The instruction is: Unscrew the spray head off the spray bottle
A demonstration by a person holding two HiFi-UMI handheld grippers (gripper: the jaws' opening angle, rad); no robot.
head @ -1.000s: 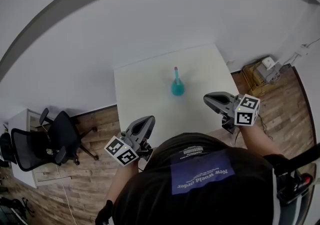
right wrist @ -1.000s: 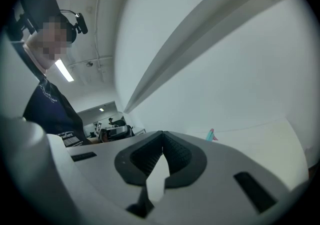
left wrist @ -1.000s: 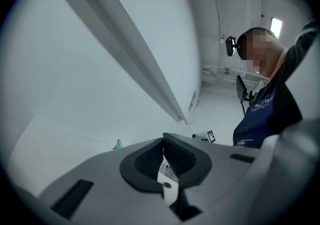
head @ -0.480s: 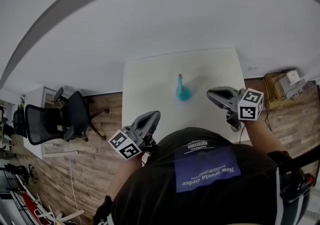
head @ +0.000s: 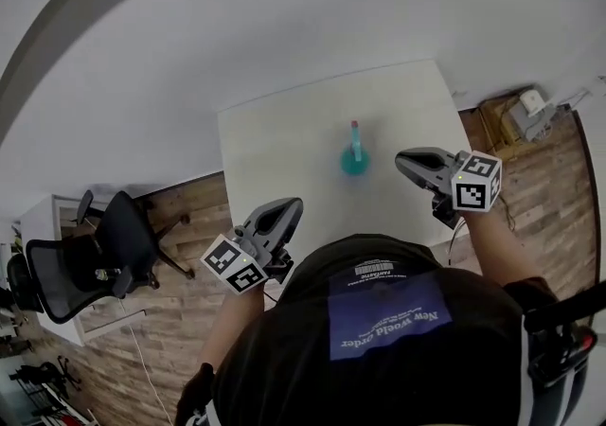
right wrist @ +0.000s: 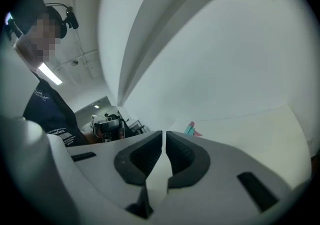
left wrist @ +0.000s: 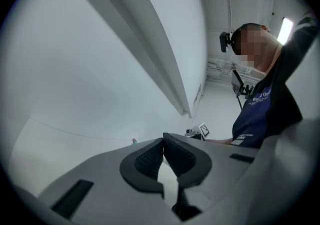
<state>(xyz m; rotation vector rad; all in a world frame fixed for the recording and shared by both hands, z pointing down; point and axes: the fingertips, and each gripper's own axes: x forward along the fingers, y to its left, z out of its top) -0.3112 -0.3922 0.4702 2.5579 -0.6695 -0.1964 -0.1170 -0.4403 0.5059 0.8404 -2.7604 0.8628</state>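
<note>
On the shirt [head: 284, 367] facing the spray bottle [head: 355, 157], print [head: 386, 322] reads "New World Order".

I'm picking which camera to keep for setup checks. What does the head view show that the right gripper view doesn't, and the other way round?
Only the head view: the whole bottle standing on the table, apart from the left gripper and the right gripper, plus a chair and the wood floor.
Only the right gripper view: the right gripper's jaws together with nothing between them, and a ceiling light.
Both: the bottle's top, the table, the left gripper and the person's dark shirt.
</note>
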